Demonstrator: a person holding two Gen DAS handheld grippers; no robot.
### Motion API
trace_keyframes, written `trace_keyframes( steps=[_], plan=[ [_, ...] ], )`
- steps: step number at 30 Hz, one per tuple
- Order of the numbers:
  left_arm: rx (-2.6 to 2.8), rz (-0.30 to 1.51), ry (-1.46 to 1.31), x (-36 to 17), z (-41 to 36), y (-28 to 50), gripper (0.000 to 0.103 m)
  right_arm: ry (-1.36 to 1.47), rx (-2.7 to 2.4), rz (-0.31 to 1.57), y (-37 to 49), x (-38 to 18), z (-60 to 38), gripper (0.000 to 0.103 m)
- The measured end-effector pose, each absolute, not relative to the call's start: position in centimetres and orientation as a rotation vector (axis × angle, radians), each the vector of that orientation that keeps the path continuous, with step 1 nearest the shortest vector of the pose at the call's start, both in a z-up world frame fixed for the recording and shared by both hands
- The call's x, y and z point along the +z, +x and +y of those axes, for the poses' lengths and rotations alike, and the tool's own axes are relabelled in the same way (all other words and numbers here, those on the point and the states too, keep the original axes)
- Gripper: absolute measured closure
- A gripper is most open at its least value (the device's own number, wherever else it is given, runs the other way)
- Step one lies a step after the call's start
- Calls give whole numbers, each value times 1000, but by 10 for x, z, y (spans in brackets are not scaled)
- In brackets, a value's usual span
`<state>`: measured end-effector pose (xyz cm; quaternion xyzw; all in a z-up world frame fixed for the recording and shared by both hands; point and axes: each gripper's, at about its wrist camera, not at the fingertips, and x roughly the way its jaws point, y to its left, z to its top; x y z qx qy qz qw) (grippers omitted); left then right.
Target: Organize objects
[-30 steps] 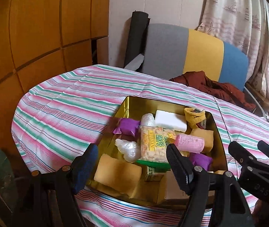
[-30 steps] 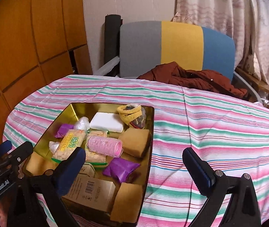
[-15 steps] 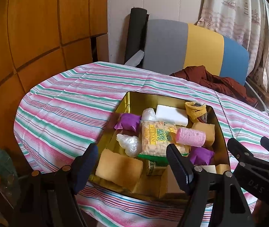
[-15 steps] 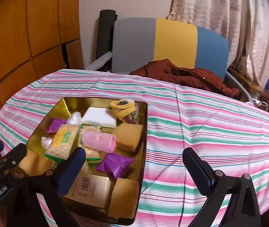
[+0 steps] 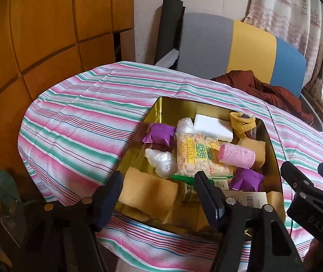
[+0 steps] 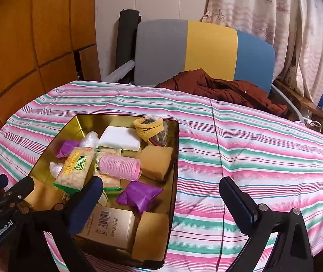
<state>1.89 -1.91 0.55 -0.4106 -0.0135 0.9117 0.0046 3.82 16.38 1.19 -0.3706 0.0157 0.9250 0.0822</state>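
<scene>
Gold tray (image 6: 175,158) on the striped worktop (image 6: 263,158), crowded with everything in sight: pink hair roller (image 6: 120,166) lying across a snack packet (image 6: 77,170), white block (image 6: 120,138) and yellow knitted piece (image 6: 149,128) toward the far end, tan sponge (image 6: 156,162) at the right wall, two purple wrapped sweets (image 6: 139,193), clear crinkled wraps (image 5: 161,162), a boxed carton (image 6: 109,226) and more tan sponges (image 5: 147,193) at the near end. Nothing loose on the cloth around the tray. Fits equally a tray just filled from the worktop and a heap yet to be sorted out of it; no telling which from this moment.

Left gripper (image 5: 158,200) held above the tray's near left corner, jaws wide apart, nothing between them; tan sponge and the snack packet's green end framed in the gap. Right gripper (image 6: 161,200) likewise spread and empty, one finger over the carton, the other out over bare cloth to the right of the tray, the purple sweet just ahead of the gap. Neither touching any item.

Beyond the worktop: a grey, yellow and blue chair back (image 6: 206,49) with a dark red garment (image 6: 218,88) draped at its foot.
</scene>
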Motion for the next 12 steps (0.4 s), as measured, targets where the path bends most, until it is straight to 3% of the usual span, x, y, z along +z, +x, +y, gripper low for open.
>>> trace_keyframes(
  steps=[12],
  plan=[
    [2832,-41,-1289,4,-16,19,37,-1115,2767,44,37,9,161,0]
  ],
)
